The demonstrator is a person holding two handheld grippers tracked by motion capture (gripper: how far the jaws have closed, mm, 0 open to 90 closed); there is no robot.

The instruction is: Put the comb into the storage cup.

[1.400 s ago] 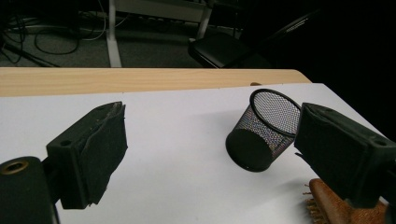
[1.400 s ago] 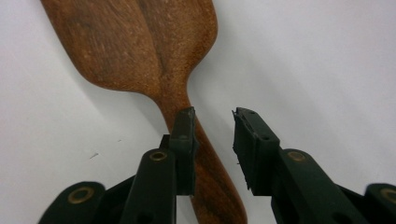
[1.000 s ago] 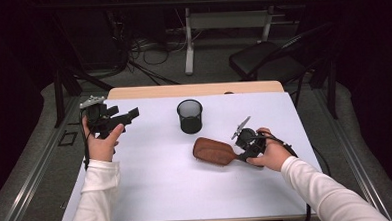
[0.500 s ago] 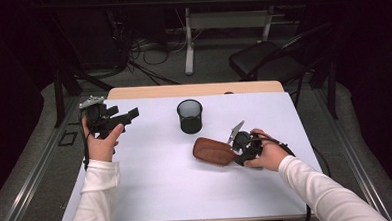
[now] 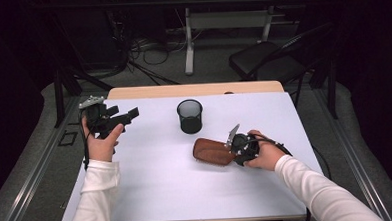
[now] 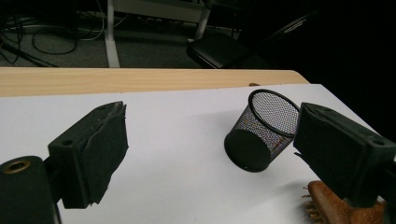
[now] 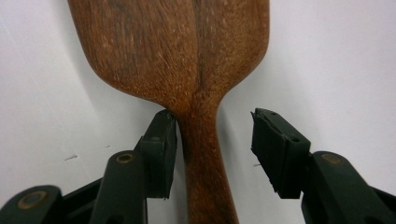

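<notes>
Right now my right gripper point(image 7: 212, 140) sits low on the white desk point(image 5: 152, 192) with its jaws spread around the neck of the wooden brush point(image 7: 187, 60); one jaw touches the handle, the other stands apart. My left gripper point(image 5: 121, 116) is held up near the desk's left edge, jaws wide and empty. Between them stands a black mesh cup point(image 5: 190, 115), just beyond the brush.
</notes>
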